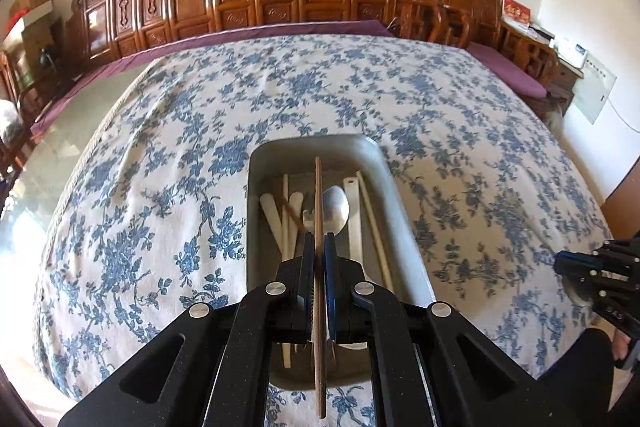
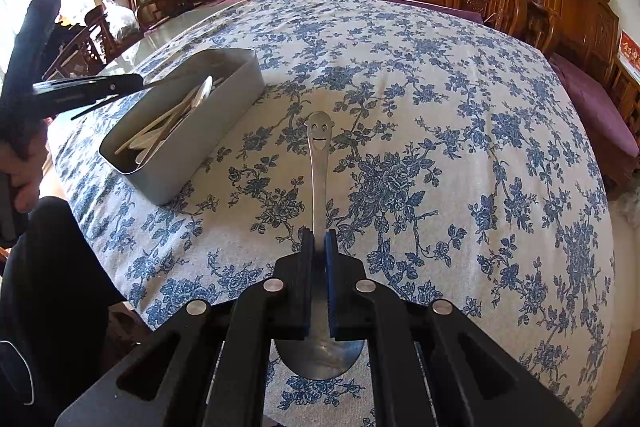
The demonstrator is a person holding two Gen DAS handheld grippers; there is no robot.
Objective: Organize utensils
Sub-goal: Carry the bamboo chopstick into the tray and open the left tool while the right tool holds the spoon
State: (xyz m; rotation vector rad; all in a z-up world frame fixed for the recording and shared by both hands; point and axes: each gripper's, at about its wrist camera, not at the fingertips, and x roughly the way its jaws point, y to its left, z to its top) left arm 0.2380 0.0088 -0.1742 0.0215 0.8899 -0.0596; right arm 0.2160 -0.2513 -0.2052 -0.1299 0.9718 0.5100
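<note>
Wooden chopstick [image 1: 318,227] is clamped lengthwise in the left gripper [image 1: 318,239] above the grey tray [image 1: 404,227] for release, while the right gripper [image 2: 319,237] grips a steel spoon [image 2: 320,155] nearby.

left gripper [image 1: 319,241] fingers clamped, right gripper [image 2: 319,239] likewise

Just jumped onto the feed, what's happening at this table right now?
Utensils are being sorted into the gray tray on the floral tablecloth. The left gripper, jaws shut, holds a brown chopstick above the tray, which already contains pale chopsticks, utensils and a spoon. The right gripper grips a smiley-handled metal spoon off to the tray's side.
</note>
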